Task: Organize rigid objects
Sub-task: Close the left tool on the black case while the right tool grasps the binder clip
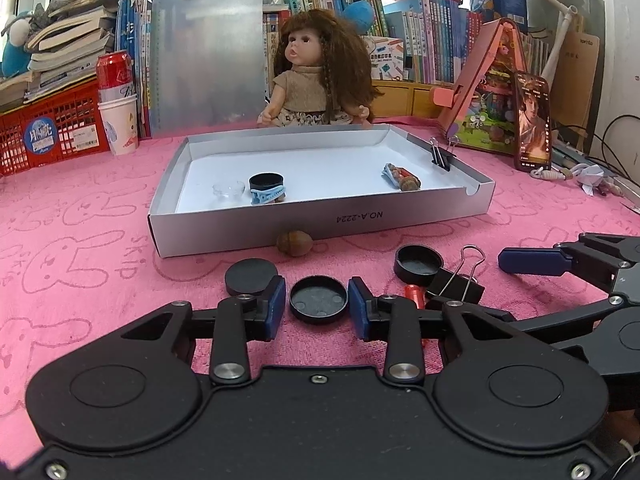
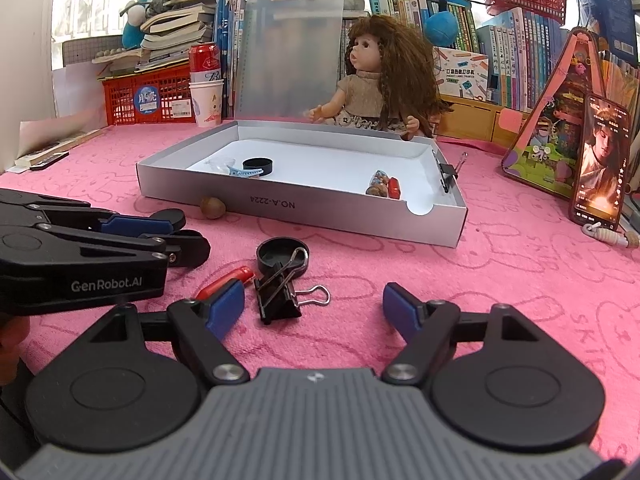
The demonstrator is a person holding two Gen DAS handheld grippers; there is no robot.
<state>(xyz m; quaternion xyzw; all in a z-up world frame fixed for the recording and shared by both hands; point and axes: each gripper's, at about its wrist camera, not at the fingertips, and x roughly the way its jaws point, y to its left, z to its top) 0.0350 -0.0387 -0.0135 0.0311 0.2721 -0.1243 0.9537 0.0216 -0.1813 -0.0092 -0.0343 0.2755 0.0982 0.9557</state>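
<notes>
In the left wrist view my left gripper (image 1: 318, 305) is shut on a round black cap (image 1: 318, 299) that lies hollow side up on the pink cloth, a blue pad against each side. A flat black disc (image 1: 251, 276) lies just left of it. To the right are another black cap (image 1: 418, 265), a black binder clip (image 1: 456, 284) and a red piece (image 1: 414, 294). My right gripper (image 2: 314, 304) stands open, with the binder clip (image 2: 280, 296) on the cloth just ahead of its fingers and the red piece (image 2: 226, 278) by its left pad. A brown nut (image 1: 294, 243) rests against the grey box (image 1: 320, 220).
The box holds a black ring (image 1: 266, 182), a blue hair clip (image 1: 268, 196), a clear dish (image 1: 228, 190) and a small bundle (image 1: 402, 176); a binder clip (image 1: 442, 156) grips its right wall. A doll (image 1: 320, 76) sits behind, a phone (image 1: 532, 120) stands right, a cup (image 1: 118, 124) left.
</notes>
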